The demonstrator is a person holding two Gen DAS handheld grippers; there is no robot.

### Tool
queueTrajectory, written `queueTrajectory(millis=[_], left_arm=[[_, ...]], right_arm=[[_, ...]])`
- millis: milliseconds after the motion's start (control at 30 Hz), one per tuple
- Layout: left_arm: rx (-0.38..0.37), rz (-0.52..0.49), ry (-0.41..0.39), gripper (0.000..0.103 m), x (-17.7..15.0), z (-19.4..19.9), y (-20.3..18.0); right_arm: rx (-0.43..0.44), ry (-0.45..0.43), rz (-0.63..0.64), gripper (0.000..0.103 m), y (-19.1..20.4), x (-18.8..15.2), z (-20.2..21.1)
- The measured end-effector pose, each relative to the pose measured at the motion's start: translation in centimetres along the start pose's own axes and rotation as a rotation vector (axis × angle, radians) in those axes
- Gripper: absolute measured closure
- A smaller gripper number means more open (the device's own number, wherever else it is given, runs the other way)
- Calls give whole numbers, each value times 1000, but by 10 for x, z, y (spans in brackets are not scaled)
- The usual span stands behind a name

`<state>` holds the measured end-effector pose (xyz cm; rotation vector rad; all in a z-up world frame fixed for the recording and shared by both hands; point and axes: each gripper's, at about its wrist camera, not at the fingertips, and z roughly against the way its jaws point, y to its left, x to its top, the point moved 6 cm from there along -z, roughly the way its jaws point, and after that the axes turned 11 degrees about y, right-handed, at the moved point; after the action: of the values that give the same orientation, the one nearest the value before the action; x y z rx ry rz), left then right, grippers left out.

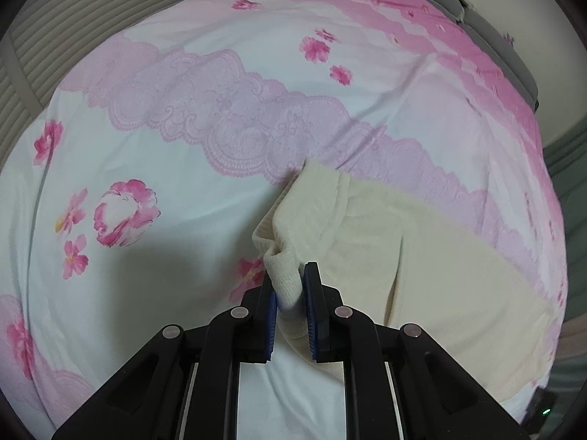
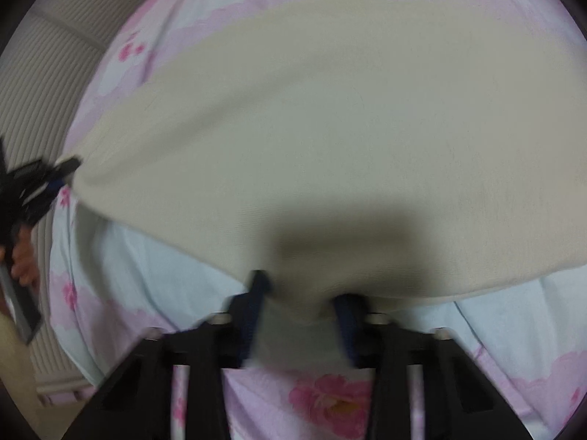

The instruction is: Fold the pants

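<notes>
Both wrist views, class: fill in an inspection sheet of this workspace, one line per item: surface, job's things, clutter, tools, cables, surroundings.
Surface: white bedsheet printed with pink flowers and lace bands, creased.
Job's things: cream knitted pants, spread flat on the sheet, one ribbed corner lifted.
Clutter: nothing seen.
Tools: left tool shut on the ribbed corner; right tool at the pants' near edge with fabric between its fingers, picture blurred, grip not certain.
Cables: nothing seen.
Surroundings: pale slatted panel beyond the bed; a hand holding the left tool.
</notes>
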<state>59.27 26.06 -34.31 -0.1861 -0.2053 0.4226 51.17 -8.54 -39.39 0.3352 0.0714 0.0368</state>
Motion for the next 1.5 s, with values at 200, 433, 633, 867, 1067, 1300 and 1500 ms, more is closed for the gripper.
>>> queueTrajectory(millis=[200, 433, 633, 867, 1067, 1300, 1500], left_arm=[[35, 6, 43, 87, -10, -19, 17], [153, -60, 80, 70, -14, -44, 19], [158, -227, -18, 37, -11, 8, 11], [40, -364, 26, 38, 41, -2, -7], [-51, -309, 132, 54, 76, -45, -6], [-161, -295, 155, 73, 77, -34, -9], [-260, -314, 185, 73, 82, -34, -20]], right_arm=[[-29, -1, 17, 96, 21, -23, 12], [-71, 102, -1, 99, 6, -35, -21], [-129, 51, 41, 63, 25, -44, 17], [-146, -82, 114, 60, 61, -23, 64], [-131, -62, 177, 60, 101, 9, 46], [-115, -45, 228, 60, 120, 19, 42], [-99, -32, 208, 60, 113, 20, 39]])
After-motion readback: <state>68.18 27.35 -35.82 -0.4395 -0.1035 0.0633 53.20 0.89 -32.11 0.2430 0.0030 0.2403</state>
